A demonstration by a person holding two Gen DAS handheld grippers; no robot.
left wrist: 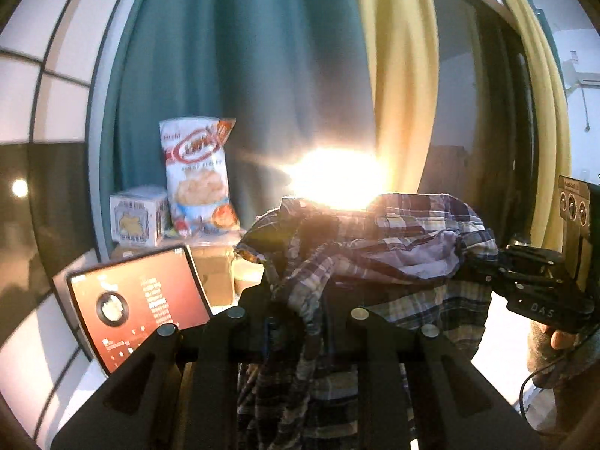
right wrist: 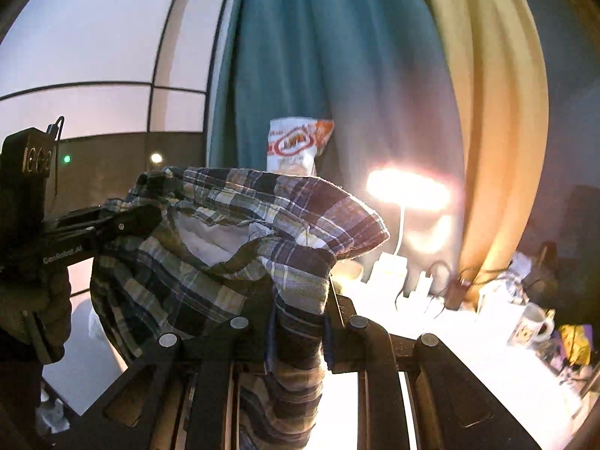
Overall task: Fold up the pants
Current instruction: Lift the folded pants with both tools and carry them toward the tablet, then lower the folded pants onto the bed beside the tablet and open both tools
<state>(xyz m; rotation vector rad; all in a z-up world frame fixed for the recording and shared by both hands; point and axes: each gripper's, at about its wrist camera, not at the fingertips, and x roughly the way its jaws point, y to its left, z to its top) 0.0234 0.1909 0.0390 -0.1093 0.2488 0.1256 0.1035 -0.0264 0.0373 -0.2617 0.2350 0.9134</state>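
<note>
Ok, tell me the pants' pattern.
Plaid pants: navy, white, olive; clearest in the right wrist view.

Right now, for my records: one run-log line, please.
step: lifting | plaid pants | left gripper: shut on pants | right gripper: shut on pants

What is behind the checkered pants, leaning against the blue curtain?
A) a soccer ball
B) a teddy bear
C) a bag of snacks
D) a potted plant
C: a white and orange snack bag stands upright against the blue curtain, beyond the plaid pants, beside a small printed box.
</note>
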